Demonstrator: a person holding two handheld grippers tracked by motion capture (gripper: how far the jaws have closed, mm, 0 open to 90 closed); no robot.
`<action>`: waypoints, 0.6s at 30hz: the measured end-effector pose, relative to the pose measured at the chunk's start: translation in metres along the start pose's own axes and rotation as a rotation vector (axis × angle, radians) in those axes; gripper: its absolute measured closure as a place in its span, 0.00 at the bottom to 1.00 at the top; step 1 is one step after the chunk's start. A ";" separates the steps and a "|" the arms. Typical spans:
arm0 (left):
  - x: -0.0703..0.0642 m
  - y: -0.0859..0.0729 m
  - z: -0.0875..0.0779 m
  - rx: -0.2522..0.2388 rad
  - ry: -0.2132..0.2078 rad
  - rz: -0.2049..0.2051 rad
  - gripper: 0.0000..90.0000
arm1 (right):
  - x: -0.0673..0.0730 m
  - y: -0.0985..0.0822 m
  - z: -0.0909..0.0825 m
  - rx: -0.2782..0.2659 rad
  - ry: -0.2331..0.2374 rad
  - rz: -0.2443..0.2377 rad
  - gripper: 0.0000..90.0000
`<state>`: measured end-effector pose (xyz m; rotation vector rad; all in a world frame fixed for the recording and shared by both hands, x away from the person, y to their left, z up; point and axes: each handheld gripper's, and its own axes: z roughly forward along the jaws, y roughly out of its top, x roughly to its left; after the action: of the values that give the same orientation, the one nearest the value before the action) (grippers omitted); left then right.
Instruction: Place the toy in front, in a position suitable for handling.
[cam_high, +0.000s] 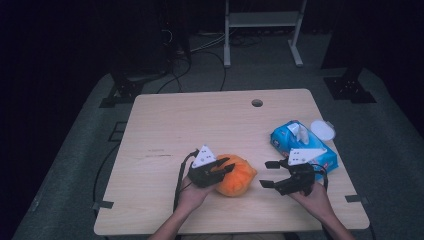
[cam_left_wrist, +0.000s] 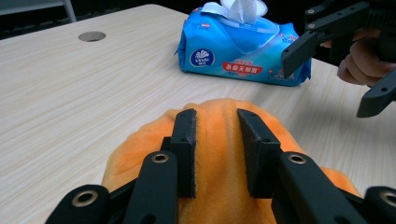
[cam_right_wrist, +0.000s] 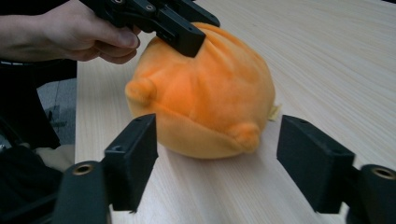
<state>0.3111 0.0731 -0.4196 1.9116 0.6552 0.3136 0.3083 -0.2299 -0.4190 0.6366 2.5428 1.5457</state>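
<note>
An orange plush toy (cam_high: 239, 176) (cam_right_wrist: 205, 93) lies on the wooden table (cam_high: 190, 125) near the front middle. My left gripper (cam_high: 227, 165) (cam_left_wrist: 218, 122) comes in from the toy's left and is shut on a fold of plush along its top; the right gripper view shows its fingers (cam_right_wrist: 189, 37) pressed into the toy. My right gripper (cam_high: 265, 174) (cam_right_wrist: 219, 135) is open just to the right of the toy and faces it, with the jaws wide apart and not touching it. It also appears at the right in the left gripper view (cam_left_wrist: 329, 81).
A blue pack of wet wipes (cam_high: 300, 142) (cam_left_wrist: 233, 51), with a tissue sticking out, lies right of the toy, behind my right hand. A white round lid (cam_high: 322, 131) rests beside it. A cable hole (cam_high: 257, 103) sits near the far edge.
</note>
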 end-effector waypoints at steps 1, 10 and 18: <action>-0.003 0.000 0.000 0.003 0.002 -0.008 0.75 | 0.002 0.002 0.004 0.009 0.008 -0.007 0.38; -0.016 -0.005 -0.005 0.005 -0.011 -0.045 0.67 | 0.010 0.009 0.034 0.073 0.030 -0.023 0.43; -0.018 -0.010 -0.017 0.020 -0.030 -0.087 0.60 | 0.001 0.013 0.044 0.123 -0.011 -0.044 0.43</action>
<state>0.2854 0.0787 -0.4204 1.8974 0.7220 0.2237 0.3241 -0.1875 -0.4286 0.5953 2.6409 1.3777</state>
